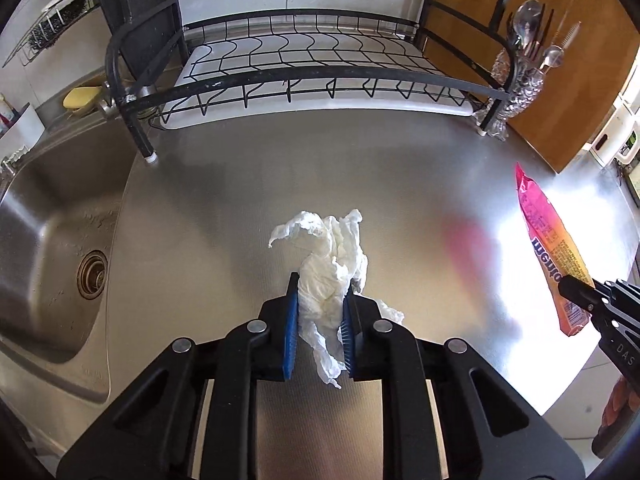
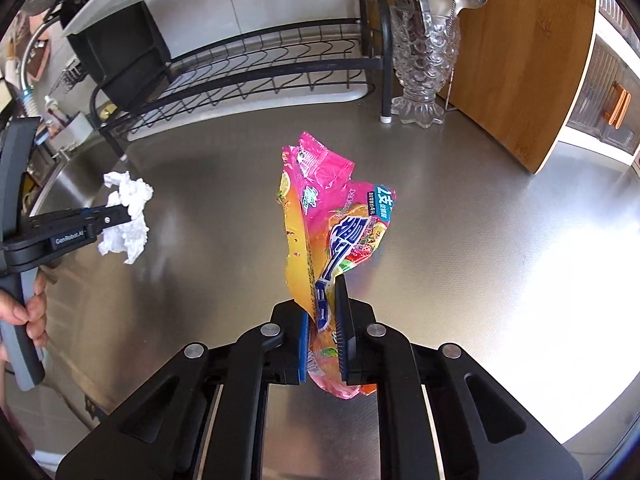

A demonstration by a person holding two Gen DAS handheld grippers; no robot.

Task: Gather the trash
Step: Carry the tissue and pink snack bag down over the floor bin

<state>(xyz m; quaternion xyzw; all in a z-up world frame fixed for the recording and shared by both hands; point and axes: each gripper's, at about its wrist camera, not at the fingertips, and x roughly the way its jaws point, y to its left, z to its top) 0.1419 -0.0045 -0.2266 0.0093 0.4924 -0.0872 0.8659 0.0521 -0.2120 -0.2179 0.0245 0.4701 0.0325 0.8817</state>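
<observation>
Both grippers are clamped: my left gripper (image 1: pixel 320 312) pinches the crumpled tissue (image 1: pixel 328 256), my right gripper (image 2: pixel 323 332) the pink wrapper (image 2: pixel 332 224). I'm holding both clear of the counter (image 1: pixel 240 184), ready for a bin.

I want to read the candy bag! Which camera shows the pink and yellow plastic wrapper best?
The right wrist view: the pink and yellow plastic wrapper faces the camera, print visible, clamped in the right gripper. The left wrist view shows it edge-on at the far right, partly washed out by glare.

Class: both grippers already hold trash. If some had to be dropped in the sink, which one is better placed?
Left. The left gripper, with the tissue, is beside the sink; the right gripper holds the wrapper farther away.
</observation>
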